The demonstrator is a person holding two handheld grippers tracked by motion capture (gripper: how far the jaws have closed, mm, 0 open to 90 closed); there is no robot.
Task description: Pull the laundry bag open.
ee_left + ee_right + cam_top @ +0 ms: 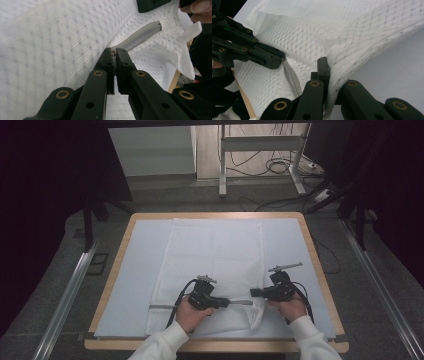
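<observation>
White mesh bag [210, 265] flat on desk [115, 265], reaching from center to 6 o'clock edge, with grey zipper [240, 302] along near end. Left claw [226, 302] closed narrow on zipper pull at about 6 o'clock; right claw [253, 292] pinching bag's hem at 5 o'clock, cloth bunched between jaws. Best done, likely, by holding hem taut and drawing pull straight along zipper, away from right claw; loose mesh near teeth could snag, and beyond desk at 12 o'clock, cables [280, 167] on floor.
</observation>
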